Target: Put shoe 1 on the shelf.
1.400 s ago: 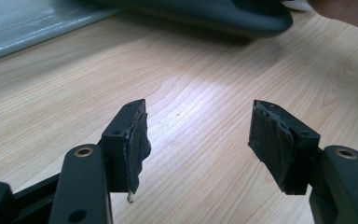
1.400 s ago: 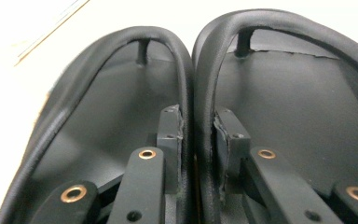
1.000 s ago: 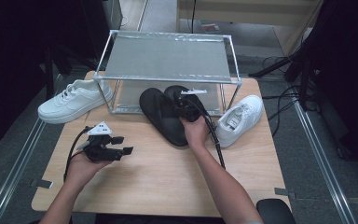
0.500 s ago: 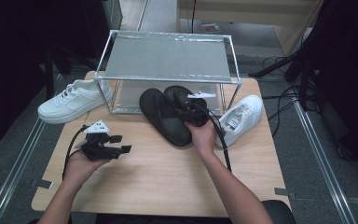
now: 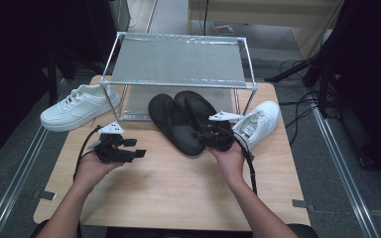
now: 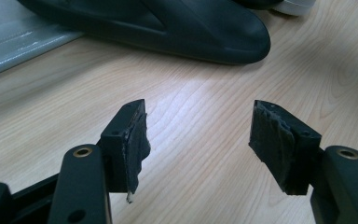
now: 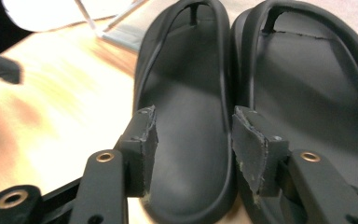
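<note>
At the left of the high view a white sneaker (image 5: 77, 106) sits at the desk's (image 5: 168, 188) left edge, beside the leg of the wire shoe rack (image 5: 178, 62). Just below it, the left hand-held gripper (image 5: 129, 154) rests low over bare wood, pointing toward frame right. Its jaws stand wide apart with nothing between them, as the left gripper view confirms, with the heel of a black slipper well ahead in its upper part.

In the centre, two black slippers lie side by side and touching, their toes tucked under the rack and their heels toward the person. Their long axes run from lower right to upper left. The left slipper (image 5: 173, 124) is the nearer to the left hand, yet the right hand is much closer to both.

The right hand-held gripper (image 5: 209, 135) sits at the heel end of the right slipper (image 5: 198, 109), aimed up the frame along the slippers' length. In the right gripper view its jaws straddle the heel of the left slipper (image 7: 186, 140). They have just been opening, and the pads are not pressing on it, so it is released. The right forearm comes up from bottom centre, wrist level.

At far right a second white sneaker (image 5: 260, 121) lies just beside the slippers.
</note>
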Available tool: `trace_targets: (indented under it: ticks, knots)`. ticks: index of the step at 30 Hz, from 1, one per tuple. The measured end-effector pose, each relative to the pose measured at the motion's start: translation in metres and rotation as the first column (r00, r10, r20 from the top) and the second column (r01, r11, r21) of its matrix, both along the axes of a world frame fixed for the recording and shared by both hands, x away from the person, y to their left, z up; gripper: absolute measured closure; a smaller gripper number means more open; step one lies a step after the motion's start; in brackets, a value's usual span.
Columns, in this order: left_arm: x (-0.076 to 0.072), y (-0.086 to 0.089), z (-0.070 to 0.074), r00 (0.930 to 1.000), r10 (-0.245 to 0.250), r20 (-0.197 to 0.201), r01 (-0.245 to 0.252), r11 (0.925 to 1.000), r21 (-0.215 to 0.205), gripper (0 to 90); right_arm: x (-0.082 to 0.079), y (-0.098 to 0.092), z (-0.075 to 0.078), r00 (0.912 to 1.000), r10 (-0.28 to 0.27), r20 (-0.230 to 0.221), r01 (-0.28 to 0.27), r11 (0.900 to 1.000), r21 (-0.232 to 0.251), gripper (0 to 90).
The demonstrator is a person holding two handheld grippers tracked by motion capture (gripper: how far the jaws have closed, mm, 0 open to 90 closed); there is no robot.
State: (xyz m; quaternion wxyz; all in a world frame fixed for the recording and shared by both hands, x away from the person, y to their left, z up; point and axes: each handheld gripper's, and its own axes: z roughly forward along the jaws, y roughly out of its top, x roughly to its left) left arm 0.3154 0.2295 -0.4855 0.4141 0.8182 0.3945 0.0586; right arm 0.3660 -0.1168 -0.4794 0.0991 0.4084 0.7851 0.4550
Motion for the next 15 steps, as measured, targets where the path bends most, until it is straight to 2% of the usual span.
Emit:
trace_targets:
  ticks: [3, 6, 9, 10, 12, 15]
  knots:
    - [0.005, -0.004, 0.002, 0.9998, -0.017, 0.005, 0.017, 0.9998, 0.005, 36.8, -0.006, -0.008, -0.003, 0.9997, 0.008, -0.024, -0.007, 1.0, 0.012, 52.8]
    - [0.013, -0.009, 0.005, 0.9995, -0.03, 0.006, 0.03, 0.9994, 0.015, 37.3, -0.012, -0.014, -0.003, 0.9999, 0.003, -0.011, -0.003, 1.0, 0.009, 53.6]
    - [0.024, -0.017, 0.011, 0.9992, -0.036, 0.02, 0.035, 0.999, 0.028, 39.0, -0.017, -0.019, -0.005, 0.9997, 0.009, -0.023, -0.008, 1.0, 0.026, 54.9]
    - [0.026, -0.018, 0.013, 0.999, -0.038, 0.022, 0.037, 0.9991, 0.023, 39.4, -0.019, -0.021, -0.006, 0.9994, 0.008, -0.032, -0.007, 0.999, 0.031, 54.7]
    - [0.033, -0.02, 0.018, 0.9986, -0.05, 0.018, 0.05, 0.9986, -0.014, 41.2, -0.022, -0.022, -0.008, 0.999, 0.006, -0.043, -0.005, 0.999, 0.035, 54.3]
    - [0.041, -0.026, 0.025, 0.9977, -0.06, 0.03, 0.06, 0.9981, -0.008, 47.6, -0.025, -0.022, -0.011, 0.9982, 0.013, -0.058, -0.01, 0.999, 0.045, 55.0]
